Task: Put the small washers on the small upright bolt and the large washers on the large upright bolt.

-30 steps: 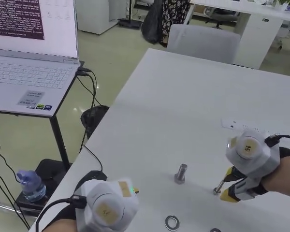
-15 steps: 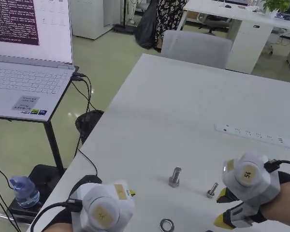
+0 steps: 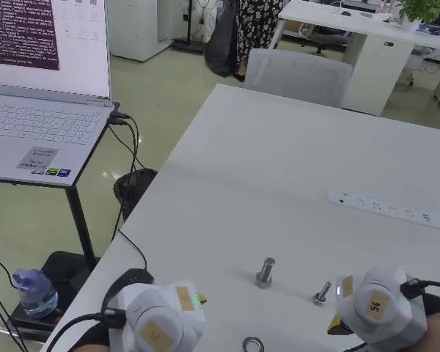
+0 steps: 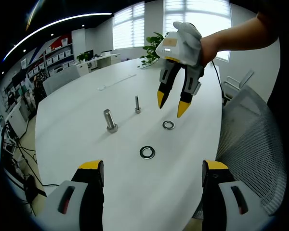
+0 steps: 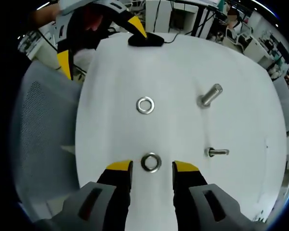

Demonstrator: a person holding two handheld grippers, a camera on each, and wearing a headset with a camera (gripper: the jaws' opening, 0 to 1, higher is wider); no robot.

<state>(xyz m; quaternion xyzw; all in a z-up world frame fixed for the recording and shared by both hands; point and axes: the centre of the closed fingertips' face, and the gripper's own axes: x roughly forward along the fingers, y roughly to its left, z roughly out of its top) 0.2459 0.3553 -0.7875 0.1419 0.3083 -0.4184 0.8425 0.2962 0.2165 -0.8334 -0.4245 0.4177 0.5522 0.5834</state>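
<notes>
Two steel bolts stand head-down on the white table: the large bolt and, to its right, the thin small bolt. Two washers lie flat nearer me. My right gripper hangs open just above the smaller-looking washer, which lies between its yellow tips. The other washer lies loose in front of my left gripper, which is open and holds nothing.
A white power strip lies on the table beyond the bolts. A laptop on a stand sits left of the table, with cables and a water bottle on the floor. A grey chair stands at the far end.
My right gripper has drawn back from beside the small bolt toward me and now hangs over a washer. My left gripper has hardly moved.
</notes>
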